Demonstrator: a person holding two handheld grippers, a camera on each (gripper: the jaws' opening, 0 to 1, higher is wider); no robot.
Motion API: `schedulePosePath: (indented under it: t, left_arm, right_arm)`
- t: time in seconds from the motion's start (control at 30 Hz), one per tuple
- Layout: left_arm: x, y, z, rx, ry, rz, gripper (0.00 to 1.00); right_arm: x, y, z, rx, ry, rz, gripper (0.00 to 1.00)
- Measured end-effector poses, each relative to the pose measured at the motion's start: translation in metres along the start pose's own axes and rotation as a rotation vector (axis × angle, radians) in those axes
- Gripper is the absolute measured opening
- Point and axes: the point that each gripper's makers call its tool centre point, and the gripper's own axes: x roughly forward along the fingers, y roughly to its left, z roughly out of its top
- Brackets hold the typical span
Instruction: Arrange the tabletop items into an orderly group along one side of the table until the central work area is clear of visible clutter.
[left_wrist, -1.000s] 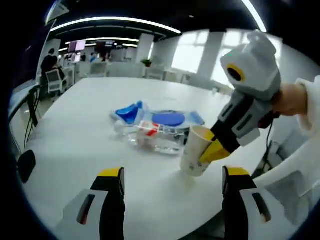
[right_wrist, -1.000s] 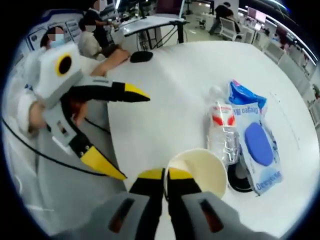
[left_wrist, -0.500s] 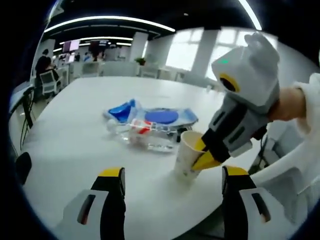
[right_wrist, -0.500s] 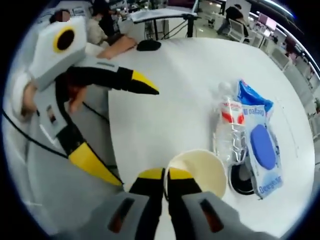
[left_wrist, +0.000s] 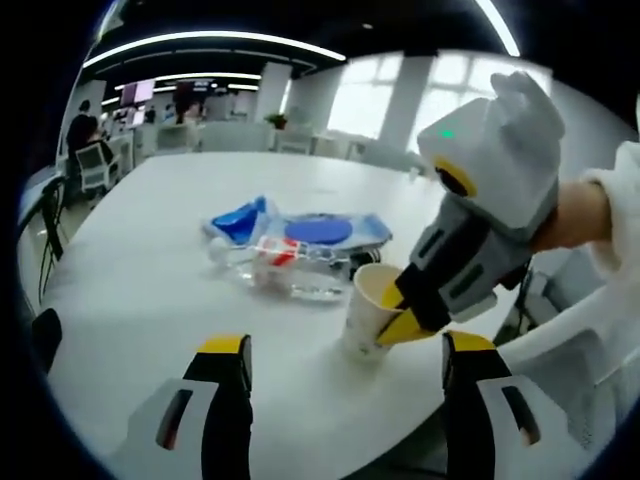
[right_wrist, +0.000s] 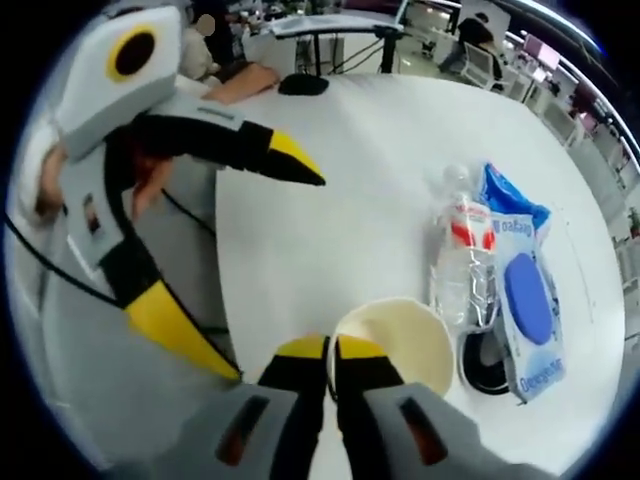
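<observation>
While the right hand-held gripper (right_wrist: 331, 350) pinches the paper cup (right_wrist: 395, 342) by its rim near the counter (right_wrist: 330, 200) edge, beside the bottle (right_wrist: 459, 255), the left hand-held gripper (left_wrist: 345, 350) waits open, so setting it down seems next.

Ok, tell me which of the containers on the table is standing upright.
The paper cup, open mouth up, with the right gripper shut on its rim. The clear plastic bottle beside it lies on its side, against the blue wipes pack.
</observation>
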Motion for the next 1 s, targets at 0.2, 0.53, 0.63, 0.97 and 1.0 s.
schedulePosePath:
  t: [0.2,0.53,0.63,0.97,1.0]
  left_arm:
    - [0.0001,0.0001,-0.0003,0.001,0.003,0.0,0.74]
    - [-0.0002,0.0017,0.0012,-0.007,-0.003,0.005,0.74]
    - [0.0,0.001,0.0007,-0.007,-0.001,0.002,0.74]
    - [-0.0008,0.0022,0.0009,-0.014,-0.008,0.004,0.74]
    - [-0.0013,0.0028,0.0014,-0.015,-0.009,0.006,0.73]
  right_arm:
    - [0.0021,0.0006,-0.0016,-0.011,0.013,0.003,0.0]
    - [0.0052,0.0057,-0.0077,-0.052,0.026,0.006,0.04]
    - [0.0042,0.0062,-0.0076,-0.059,0.028,0.004,0.08]
    - [-0.0031,0.0054,-0.0056,-0.065,0.013,-0.013,0.17]
    - [-0.0046,0.0057,-0.0048,-0.067,0.008,-0.014,0.17]
